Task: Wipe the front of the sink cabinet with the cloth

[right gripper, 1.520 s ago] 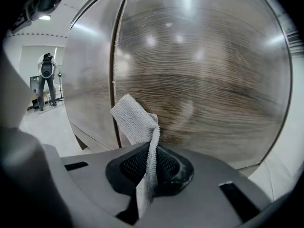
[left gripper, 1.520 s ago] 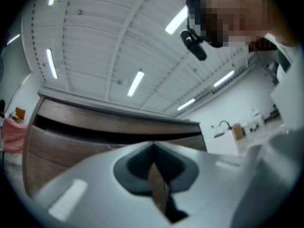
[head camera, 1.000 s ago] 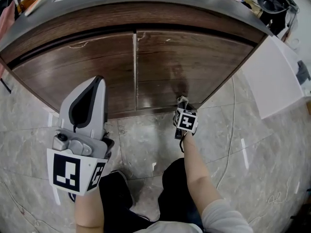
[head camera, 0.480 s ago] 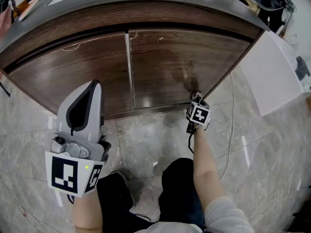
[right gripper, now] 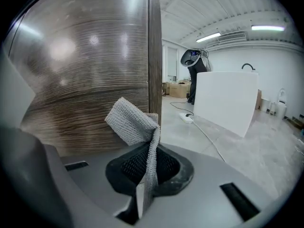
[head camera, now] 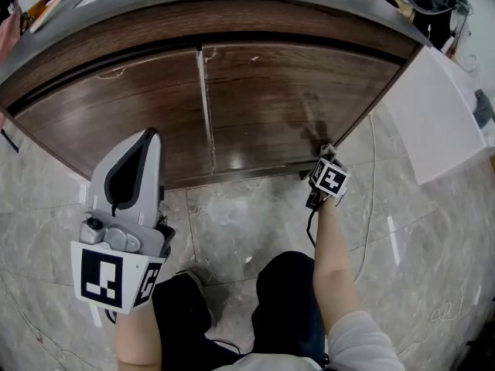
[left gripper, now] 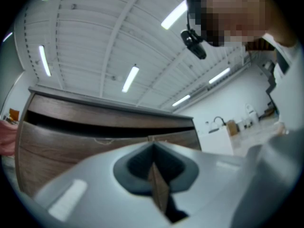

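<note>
The sink cabinet (head camera: 255,107) has two dark wooden doors under a grey counter. My right gripper (head camera: 323,156) is at the lower right corner of the right door, shut on a grey knitted cloth (right gripper: 132,123). In the right gripper view the cloth's folded end lies against the wood beside the door's right edge (right gripper: 154,56). A darker damp streak (head camera: 298,118) runs down that door. My left gripper (head camera: 151,136) hangs back over the floor below the left door, shut and holding nothing, and its view looks up at the cabinet (left gripper: 71,127) and the ceiling.
A white panel (head camera: 437,122) stands just right of the cabinet. A cable (head camera: 371,207) runs over the marble floor, with a power strip (right gripper: 186,118) near the panel. The person's legs (head camera: 286,300) are below the grippers. A black object (head camera: 435,2) sits at the back right.
My right gripper has slid to the right with the cloth along the bottom of the right door, from near the middle seam to the right corner. The left gripper has barely moved.
</note>
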Demonstrator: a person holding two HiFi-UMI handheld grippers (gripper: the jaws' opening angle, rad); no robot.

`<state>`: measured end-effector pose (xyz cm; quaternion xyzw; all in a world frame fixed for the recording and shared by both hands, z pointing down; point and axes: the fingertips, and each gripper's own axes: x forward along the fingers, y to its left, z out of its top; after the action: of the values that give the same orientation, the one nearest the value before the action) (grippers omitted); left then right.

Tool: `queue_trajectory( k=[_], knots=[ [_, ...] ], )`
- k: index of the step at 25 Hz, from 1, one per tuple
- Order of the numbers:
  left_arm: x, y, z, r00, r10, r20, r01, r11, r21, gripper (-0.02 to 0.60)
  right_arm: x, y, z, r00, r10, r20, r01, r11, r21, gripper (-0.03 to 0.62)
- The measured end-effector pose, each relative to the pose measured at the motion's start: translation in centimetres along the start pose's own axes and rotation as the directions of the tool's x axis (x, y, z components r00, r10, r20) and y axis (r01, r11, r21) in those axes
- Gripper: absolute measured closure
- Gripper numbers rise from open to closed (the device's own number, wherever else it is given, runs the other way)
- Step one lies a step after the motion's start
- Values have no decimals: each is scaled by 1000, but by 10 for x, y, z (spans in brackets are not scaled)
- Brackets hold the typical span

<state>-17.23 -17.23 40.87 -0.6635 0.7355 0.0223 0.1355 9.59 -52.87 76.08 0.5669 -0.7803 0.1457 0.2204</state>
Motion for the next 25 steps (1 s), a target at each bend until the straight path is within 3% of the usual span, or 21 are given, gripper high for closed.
queue_trajectory(
  k=[6, 11, 17, 25],
  knots=[
    [1, -5, 4, 1000, -5, 13, 5, 1000, -9, 577, -11, -6, 0, 1000, 8, 15, -8, 1000, -7, 583],
    [3, -13, 5, 1000, -17, 13, 17, 1000, -9, 577, -31, 15, 0, 994, 99, 55, -97, 994, -52, 583],
    [7, -22, 2, 1000, -31, -1, 31, 1000, -3, 577, -71, 45, 12, 961, 242, 136, -234, 970, -70, 585],
    [10, -24, -11, 999, -29, -45, 29, 999, 14, 575, -120, 70, 46, 909, 347, 230, -331, 938, -105, 585]
  ],
)
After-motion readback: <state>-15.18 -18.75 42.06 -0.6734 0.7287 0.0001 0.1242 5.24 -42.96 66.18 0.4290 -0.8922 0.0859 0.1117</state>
